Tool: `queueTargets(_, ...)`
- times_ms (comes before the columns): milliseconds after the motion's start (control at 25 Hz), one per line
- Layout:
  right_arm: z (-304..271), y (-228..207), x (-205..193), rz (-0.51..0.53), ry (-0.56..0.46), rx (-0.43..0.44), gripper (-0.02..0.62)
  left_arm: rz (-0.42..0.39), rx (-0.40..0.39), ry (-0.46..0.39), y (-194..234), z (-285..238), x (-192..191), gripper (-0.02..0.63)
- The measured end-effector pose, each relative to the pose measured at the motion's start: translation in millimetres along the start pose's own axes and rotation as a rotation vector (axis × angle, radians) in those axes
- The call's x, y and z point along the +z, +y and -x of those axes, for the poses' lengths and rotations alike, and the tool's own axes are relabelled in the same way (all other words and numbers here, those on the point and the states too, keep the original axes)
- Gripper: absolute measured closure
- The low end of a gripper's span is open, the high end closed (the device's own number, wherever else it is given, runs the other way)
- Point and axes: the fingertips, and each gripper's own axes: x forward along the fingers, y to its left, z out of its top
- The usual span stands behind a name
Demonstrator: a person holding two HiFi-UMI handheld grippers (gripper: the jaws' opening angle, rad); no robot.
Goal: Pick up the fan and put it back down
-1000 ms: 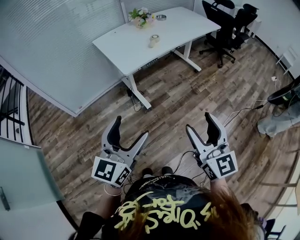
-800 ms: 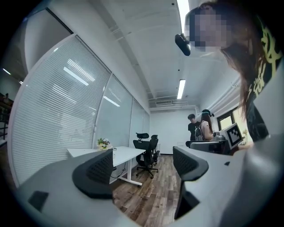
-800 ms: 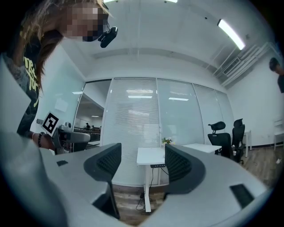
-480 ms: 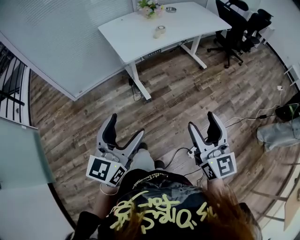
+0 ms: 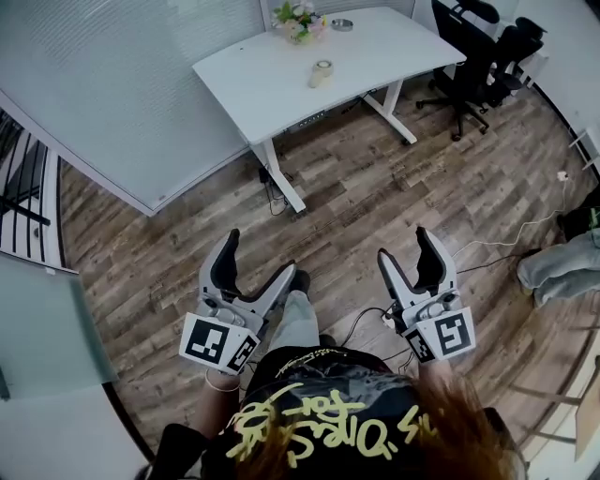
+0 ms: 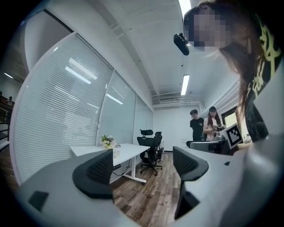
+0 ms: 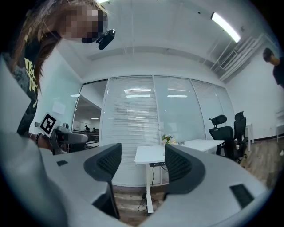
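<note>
No fan shows in any view. In the head view my left gripper (image 5: 262,255) and my right gripper (image 5: 402,244) are held out level in front of the person's body, over the wood floor. Both stand open, and nothing is between the jaws of either. The left gripper view looks past the left gripper (image 6: 142,166) at a white desk (image 6: 128,150) and office chairs (image 6: 151,148). In the right gripper view the right gripper (image 7: 143,164) frames the same white desk (image 7: 153,154) against a glass partition.
The white desk (image 5: 272,84) stands ahead with flowers (image 5: 298,19), a tape roll (image 5: 322,72) and a small dish (image 5: 341,23). Black chairs (image 5: 483,47) stand at the far right. Cables (image 5: 497,242) cross the floor. Two people (image 6: 204,125) stand by a far table.
The person has stepped forward, and a leg now shows between the two grippers. Both grippers have shifted slightly with the body. Their jaws stay open.
</note>
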Motion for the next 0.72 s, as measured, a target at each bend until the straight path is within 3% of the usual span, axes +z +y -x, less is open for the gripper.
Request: queueTargets(720,-214,-66,-3,0.031,0.001,-0.068,0.307,0.0,-0.067,-0.004,164,-166,7,0.194)
